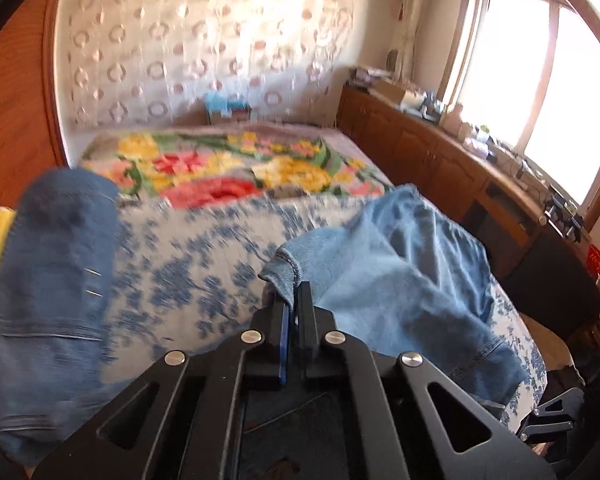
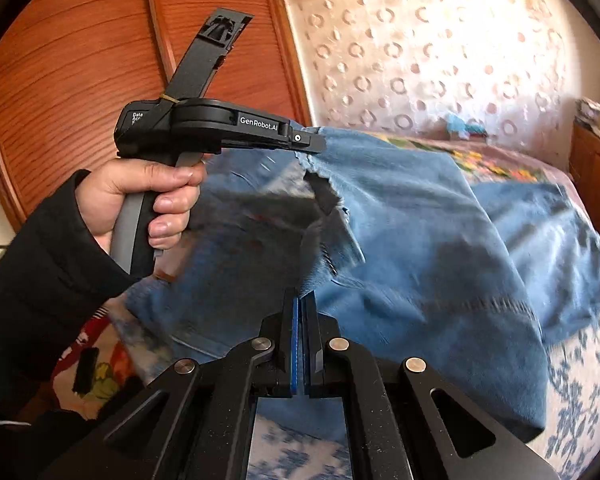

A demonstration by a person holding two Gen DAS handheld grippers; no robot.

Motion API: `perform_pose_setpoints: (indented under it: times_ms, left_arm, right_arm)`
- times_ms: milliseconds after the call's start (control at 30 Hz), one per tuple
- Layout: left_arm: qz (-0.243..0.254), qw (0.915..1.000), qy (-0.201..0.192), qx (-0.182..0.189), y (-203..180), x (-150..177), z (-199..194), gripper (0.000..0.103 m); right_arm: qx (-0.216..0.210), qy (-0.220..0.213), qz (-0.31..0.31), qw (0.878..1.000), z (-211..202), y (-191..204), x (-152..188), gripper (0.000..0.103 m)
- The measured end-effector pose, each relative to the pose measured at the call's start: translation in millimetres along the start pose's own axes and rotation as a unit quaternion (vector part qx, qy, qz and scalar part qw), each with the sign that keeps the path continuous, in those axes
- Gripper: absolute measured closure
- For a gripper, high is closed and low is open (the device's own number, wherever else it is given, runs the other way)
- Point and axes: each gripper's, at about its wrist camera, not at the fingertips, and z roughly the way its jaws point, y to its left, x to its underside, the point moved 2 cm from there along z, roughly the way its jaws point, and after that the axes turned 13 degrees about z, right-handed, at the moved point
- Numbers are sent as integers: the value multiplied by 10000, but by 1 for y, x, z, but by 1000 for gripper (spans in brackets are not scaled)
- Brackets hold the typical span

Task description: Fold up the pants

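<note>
The pants are blue jeans (image 1: 404, 276), held up above the bed. My left gripper (image 1: 294, 294) is shut on a hemmed edge of the jeans. A darker part of the jeans (image 1: 56, 264) hangs at the left of the left wrist view. My right gripper (image 2: 303, 298) is shut on a frayed edge of the jeans (image 2: 420, 248). In the right wrist view the left gripper (image 2: 314, 145) shows from the side, held by a hand (image 2: 140, 196), clamped on the upper edge of the cloth. The jeans drape between both grippers down onto the bed.
The bed has a blue-and-white floral sheet (image 1: 196, 256) and a bright flowered blanket (image 1: 236, 168) further back. A patterned headboard wall (image 1: 204, 48), a wooden wardrobe (image 2: 80, 60), and a cluttered wooden cabinet (image 1: 440, 152) under the window border the bed.
</note>
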Motion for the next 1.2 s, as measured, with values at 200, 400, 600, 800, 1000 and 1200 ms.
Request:
perform_pose_setpoints:
  times_ms: [200,400,600,800,1000,1200]
  left_arm:
    - [37,9987,-284,-416,26,0,-58,99]
    - [-12,9961,-434,-764,52,8,-98,99]
    - [-216,9947,-373,-934,75,29,-103,99]
    - [-295,9948,-73,-969,82,51,-83,99]
    - [-220,9931,261,-1123,82,73,-71,68]
    - [-239,9939,307,-1030,69,98,-70,56]
  right_arm:
    - [-534,0,-254,9983,-2,42,-16,102]
    - [-949,98,-482,9943,-2,78,-23,102]
    - [-1156,321,-674,9905,15,94,-20,102]
    - [-1097,686,-566,9900,39,88,-20,100]
    - [-949,576,-442,9928,28,78,-43,79]
    - [-471,308,-448,9974,2,54,-45,70]
